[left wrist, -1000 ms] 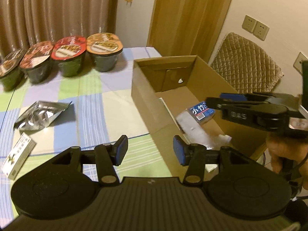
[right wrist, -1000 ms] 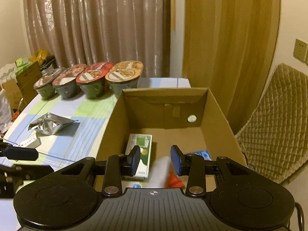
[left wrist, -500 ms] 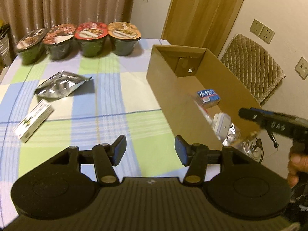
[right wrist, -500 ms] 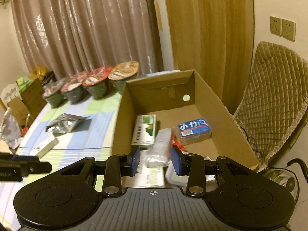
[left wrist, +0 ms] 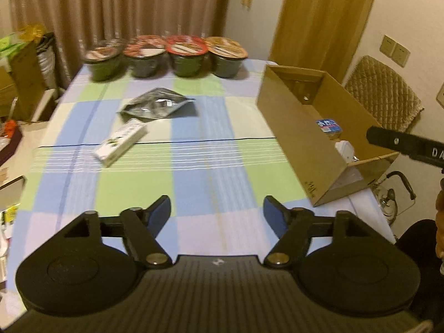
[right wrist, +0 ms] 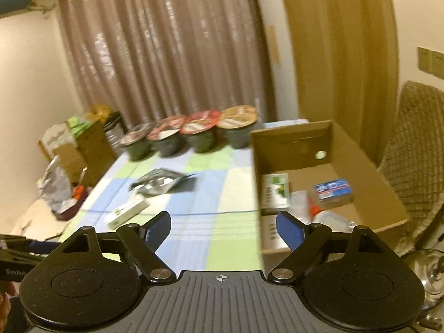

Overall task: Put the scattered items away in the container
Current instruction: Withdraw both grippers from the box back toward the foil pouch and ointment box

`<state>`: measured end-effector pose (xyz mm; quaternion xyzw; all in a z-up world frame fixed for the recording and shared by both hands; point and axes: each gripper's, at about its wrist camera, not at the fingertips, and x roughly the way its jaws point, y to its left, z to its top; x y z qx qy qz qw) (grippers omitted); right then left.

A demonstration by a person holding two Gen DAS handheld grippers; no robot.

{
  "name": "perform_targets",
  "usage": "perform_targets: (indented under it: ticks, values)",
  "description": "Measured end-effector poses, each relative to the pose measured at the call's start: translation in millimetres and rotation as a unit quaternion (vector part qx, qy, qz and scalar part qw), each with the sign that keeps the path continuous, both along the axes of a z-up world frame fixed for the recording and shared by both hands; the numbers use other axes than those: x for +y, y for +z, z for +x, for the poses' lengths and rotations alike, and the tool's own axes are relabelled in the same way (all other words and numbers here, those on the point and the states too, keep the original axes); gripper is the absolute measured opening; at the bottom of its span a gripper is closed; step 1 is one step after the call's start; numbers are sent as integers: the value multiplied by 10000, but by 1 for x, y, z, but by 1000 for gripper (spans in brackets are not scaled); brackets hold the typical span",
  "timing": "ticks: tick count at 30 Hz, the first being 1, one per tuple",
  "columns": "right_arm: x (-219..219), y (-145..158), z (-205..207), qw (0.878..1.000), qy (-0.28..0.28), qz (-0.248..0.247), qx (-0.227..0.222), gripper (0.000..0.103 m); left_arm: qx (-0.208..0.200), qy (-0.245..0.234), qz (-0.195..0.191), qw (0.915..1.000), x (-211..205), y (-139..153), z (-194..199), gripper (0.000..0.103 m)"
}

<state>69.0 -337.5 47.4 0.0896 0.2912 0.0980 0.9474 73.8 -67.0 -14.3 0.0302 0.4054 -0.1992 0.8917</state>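
The left hand-held gripper point(left wrist: 217, 213) hangs above the near part of the surface point(left wrist: 194, 166), level and pointing straight along the checked cloth, its blue-padded fingers point(left wrist: 159, 212) spread wide with nothing between them. The right hand-held gripper point(right wrist: 223, 230) is likewise held level, aimed across the near left wall of the box point(right wrist: 358, 166), its fingers point(right wrist: 290, 233) wide apart and empty. In the left view the right one shows only as a black bar at the right edge, over the box's near end, with a bit of a hand point(left wrist: 439, 227) below it. Ahead of the left gripper, well apart from it, a white carton point(left wrist: 120, 145) lies flat on the cloth, and just beyond it, nearly touching, a silver pouch point(left wrist: 156, 107). The box stands at the surface's right edge and holds a green-and-white pack point(right wrist: 274, 191), a blue pack point(right wrist: 333, 191) and some blurred white items. Four lidded bowls point(left wrist: 166, 55) line the far edge before the curtain point(left wrist: 111, 8).
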Motion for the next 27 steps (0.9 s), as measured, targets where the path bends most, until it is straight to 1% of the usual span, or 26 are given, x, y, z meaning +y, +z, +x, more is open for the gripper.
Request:
perform_targets:
  ticks: [1, 3, 7, 9, 14, 16, 20, 24, 27]
  values:
    - [6, 0, -2, 10000, 72, 11, 16, 88, -27, 54, 14, 10000, 7, 2, -4, 73]
    - [19, -1, -6, 9996, 260, 6, 48, 88, -66, 162, 35, 9998, 21, 6, -10, 78]
    - [41, -2, -10, 9974, 699, -123, 108, 88, -155, 282, 60, 9995, 41, 14, -20, 83]
    - [49, -3, -9, 9955, 912, -235, 143, 89, -206, 332, 78, 9992, 48, 17, -25, 89]
    - [71, -3, -1, 9871, 1463, -630, 152, 89, -249, 281, 199, 9991, 59, 21, -23, 90]
    - [79, -1, 6, 9826, 1655, -833, 119, 89, -264, 206, 215, 9992, 61, 20, -16, 90]
    - [92, 0, 24, 9750, 1914, -1128, 79, 89, -266, 11, 256, 9993, 65, 15, 9, 90]
    - [102, -7, 53, 9687, 2094, -1326, 132, 89, -248, -175, 340, 9990, 67, 3, 40, 90]
    - [112, -13, 78, 9618, 2261, -1531, 178, 89, -298, -383, 467, 9977, 68, -8, 67, 90]
